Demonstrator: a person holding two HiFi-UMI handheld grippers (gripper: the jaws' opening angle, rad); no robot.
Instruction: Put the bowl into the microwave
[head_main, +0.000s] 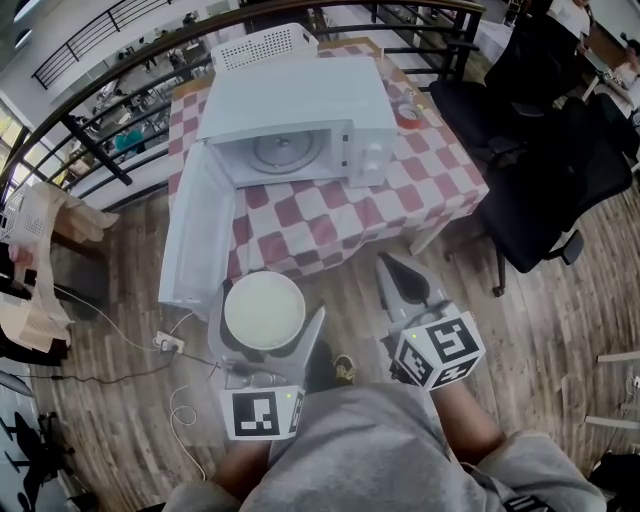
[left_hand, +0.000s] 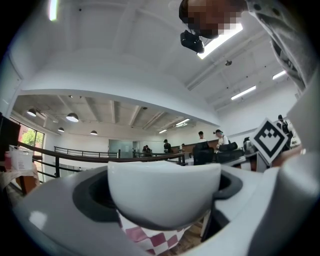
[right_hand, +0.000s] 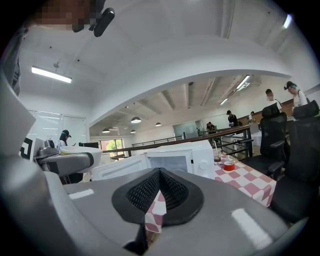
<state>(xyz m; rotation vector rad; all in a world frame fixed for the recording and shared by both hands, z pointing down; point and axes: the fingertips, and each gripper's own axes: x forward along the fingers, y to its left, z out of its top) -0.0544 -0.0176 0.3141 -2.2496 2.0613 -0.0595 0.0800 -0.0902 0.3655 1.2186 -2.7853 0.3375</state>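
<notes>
A white microwave (head_main: 300, 105) stands on the red-and-white checked table (head_main: 330, 215), its door (head_main: 195, 235) swung wide open to the left and the glass turntable (head_main: 288, 150) showing inside. My left gripper (head_main: 265, 322) is shut on a white bowl (head_main: 264, 310) and holds it upright in front of the table's near edge, below the open door. The bowl (left_hand: 164, 192) fills the gap between the left jaws. My right gripper (head_main: 392, 268) is shut and empty, to the right of the bowl, pointing at the table. From it the microwave (right_hand: 172, 161) shows ahead.
A red tape roll (head_main: 408, 116) lies to the right of the microwave and a white basket (head_main: 262, 45) sits behind it. Black office chairs (head_main: 560, 170) stand right of the table. A power strip (head_main: 168, 343) and cables lie on the wood floor at left. A railing (head_main: 90, 120) runs behind.
</notes>
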